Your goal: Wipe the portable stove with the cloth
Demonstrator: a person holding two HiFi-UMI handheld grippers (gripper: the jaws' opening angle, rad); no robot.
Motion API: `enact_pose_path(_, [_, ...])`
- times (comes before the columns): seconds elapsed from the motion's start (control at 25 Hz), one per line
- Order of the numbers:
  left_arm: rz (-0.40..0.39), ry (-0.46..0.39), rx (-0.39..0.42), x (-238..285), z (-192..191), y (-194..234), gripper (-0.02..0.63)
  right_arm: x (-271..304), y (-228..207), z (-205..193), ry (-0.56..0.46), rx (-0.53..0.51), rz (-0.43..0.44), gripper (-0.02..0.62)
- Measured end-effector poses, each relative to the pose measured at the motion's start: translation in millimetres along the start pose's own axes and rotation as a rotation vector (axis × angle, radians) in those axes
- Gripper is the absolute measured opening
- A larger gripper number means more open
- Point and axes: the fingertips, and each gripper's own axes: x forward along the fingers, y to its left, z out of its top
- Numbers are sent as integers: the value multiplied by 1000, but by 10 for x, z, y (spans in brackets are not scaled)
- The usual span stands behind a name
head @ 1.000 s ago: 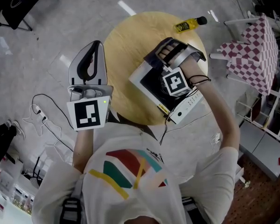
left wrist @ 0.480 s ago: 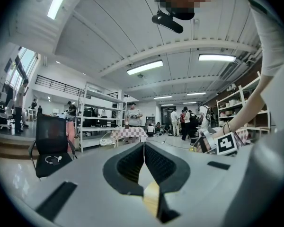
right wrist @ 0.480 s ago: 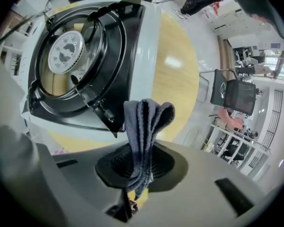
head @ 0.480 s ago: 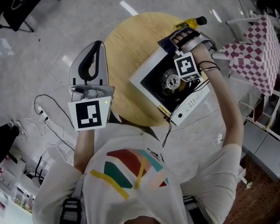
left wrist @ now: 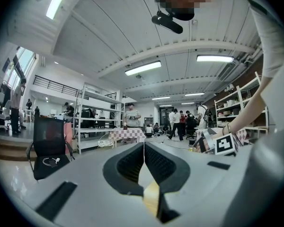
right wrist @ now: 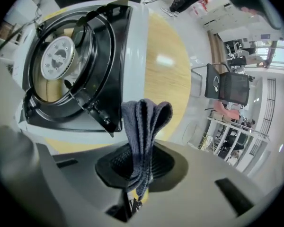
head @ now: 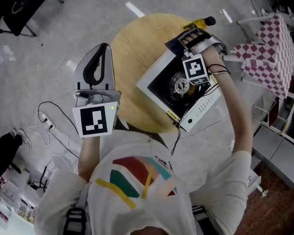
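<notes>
- Wiping is under way, I judge: the right gripper (head: pixel 191 39) is clamped on the cloth (right wrist: pixel 143 122), and it hangs over the far corner of the stove (head: pixel 169 89).
- The cloth is a grey bunch, folded over and standing up out of the closed jaws. Its free end sits just past the stove's white rim, above the table (head: pixel 132 48).
- The stove lies at the table's near right side. Its front panel seems to reach past the table edge, toward the person.
- The left gripper (left wrist: pixel 144 150) is closed on nothing. It is held off the table's left side, over the floor, and points out into the room.
- Next move, as I read it: bring the cloth down onto the white rim or the black top, then drag it across with light pressure.
- The raised burner (head: pixel 181 86) and the black pan supports around it could snag the cloth, so strokes should skirt them or lift over.
- Pushing toward the person risks sliding the stove further off the edge. The idle left gripper could steady it.
- Open room: bare table lies left of the stove. A yellow bottle (head: pixel 197 25) lies just beyond the right gripper, so far-side strokes are tight.
</notes>
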Motion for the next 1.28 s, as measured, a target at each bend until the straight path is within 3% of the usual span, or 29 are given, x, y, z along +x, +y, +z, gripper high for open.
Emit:
enact_pose_path(0.2, [-52, -46, 13, 45, 197, -103, 7, -306, -250, -79, -4, 237, -90, 32])
enact_pose_path(0.48, [-194, -174, 36, 67, 786, -431, 7, -1332, -778, -384, -41, 803, -327, 32])
enact_pose_path(0.68, [-332, -280, 42, 6, 1277, -784, 6, -2283, -865, -686, -45, 1205, -539, 32])
enact_pose_path(0.84, [-455, -347, 38, -111, 1546, -1084, 6, -2989, -705, -797, 6, 1464, -737, 32])
enact_pose_path(1.04, [-566, -428, -11, -303, 1897, -1439, 6, -3761, -314, -688, 103, 1672, -992, 32])
enact_pose_path(1.28, [-638, -408, -4, -534, 1878, -1684, 6, -4117, 254, -377, 91, 1988, -1239, 32])
